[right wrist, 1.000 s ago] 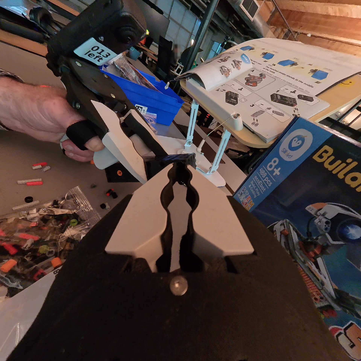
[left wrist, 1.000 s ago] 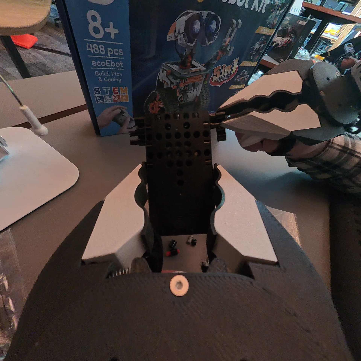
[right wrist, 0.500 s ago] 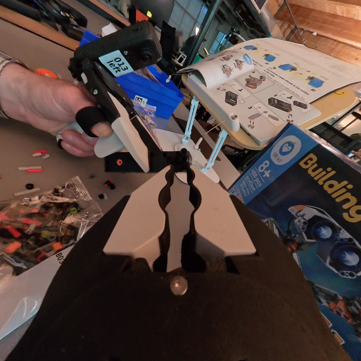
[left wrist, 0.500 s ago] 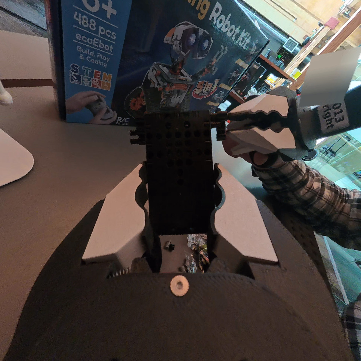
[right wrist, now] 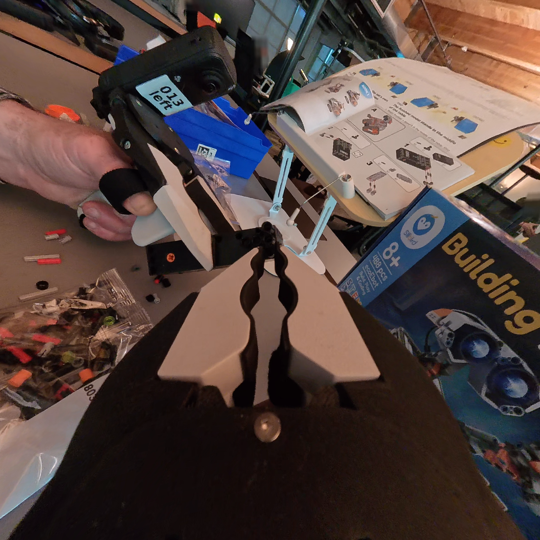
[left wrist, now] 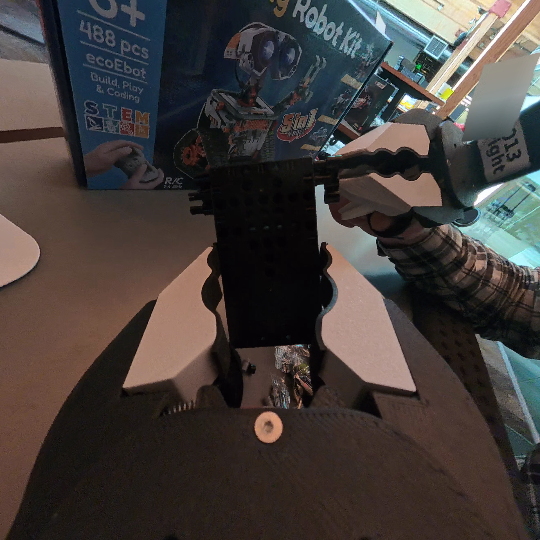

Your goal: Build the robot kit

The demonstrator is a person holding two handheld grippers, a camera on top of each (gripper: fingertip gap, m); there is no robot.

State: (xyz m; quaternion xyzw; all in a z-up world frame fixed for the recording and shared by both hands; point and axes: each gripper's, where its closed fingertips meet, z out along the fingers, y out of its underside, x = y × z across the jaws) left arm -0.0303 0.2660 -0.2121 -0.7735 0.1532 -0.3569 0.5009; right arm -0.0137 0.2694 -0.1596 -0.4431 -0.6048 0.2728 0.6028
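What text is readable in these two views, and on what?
I won't quote writing; these things bear it:
Blue kit box: large print, legible.
White tag on the right gripper, shut on a black connector: legible.
White tag on the left gripper, shut on the black block: legible.
Open instruction booklet: mostly too small.
Sticker on blue bin: too small.

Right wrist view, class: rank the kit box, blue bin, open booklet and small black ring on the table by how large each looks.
1. Kit box, though nearness to the camera inflates it.
2. Booklet.
3. Blue bin, partly hidden by the left gripper.
4. Black ring, clearly smallest.
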